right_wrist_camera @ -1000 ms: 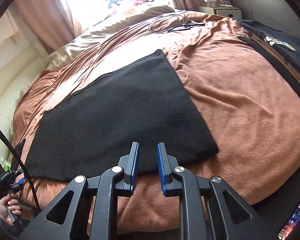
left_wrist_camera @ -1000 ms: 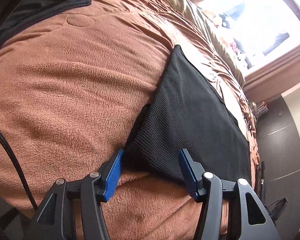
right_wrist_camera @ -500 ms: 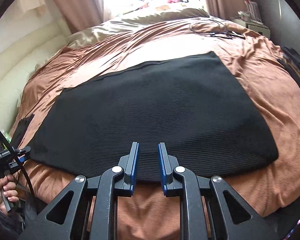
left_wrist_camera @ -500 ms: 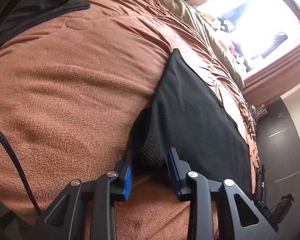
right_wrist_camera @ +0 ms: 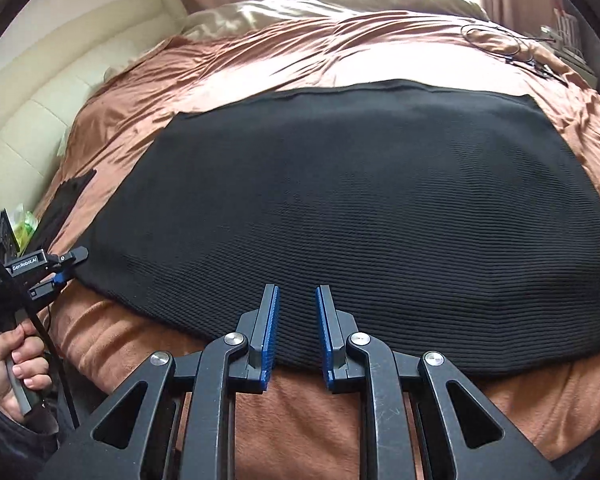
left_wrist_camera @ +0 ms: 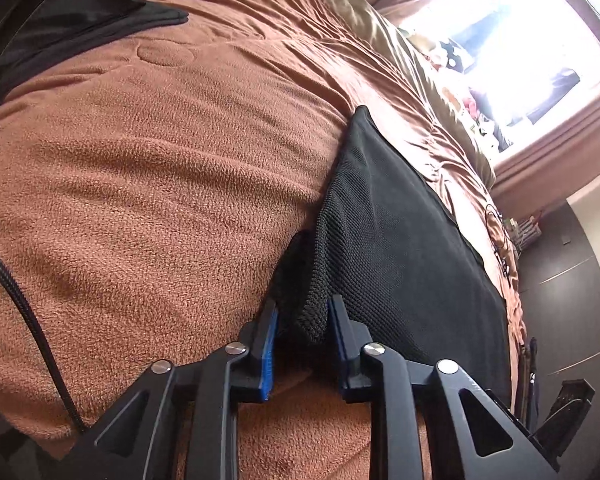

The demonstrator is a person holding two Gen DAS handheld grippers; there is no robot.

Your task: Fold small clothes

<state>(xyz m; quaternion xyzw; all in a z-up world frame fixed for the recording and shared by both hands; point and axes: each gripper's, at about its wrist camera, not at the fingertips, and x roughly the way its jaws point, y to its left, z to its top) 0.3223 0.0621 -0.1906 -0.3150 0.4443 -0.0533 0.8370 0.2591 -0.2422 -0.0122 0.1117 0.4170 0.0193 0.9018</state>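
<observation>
One bed, brown blanket [left_wrist_camera: 148, 184] over it, tan sheet [right_wrist_camera: 340, 4] at head end.
One black knit cloth [right_wrist_camera: 360, 216] flat mid-bed; near-left corner bunched and raised.
One dark garment [left_wrist_camera: 72, 28] at far blanket edge, apart from cloth.
Two grippers. Left gripper [left_wrist_camera: 302, 320]: pads pinching bunched cloth corner. Right gripper [right_wrist_camera: 297, 320]: jaws narrowly apart, nothing between, over cloth's near hem mid-edge.
One hand [right_wrist_camera: 8, 372] on left gripper's handle.
One cable tangle [right_wrist_camera: 512, 48] far right on blanket.
</observation>
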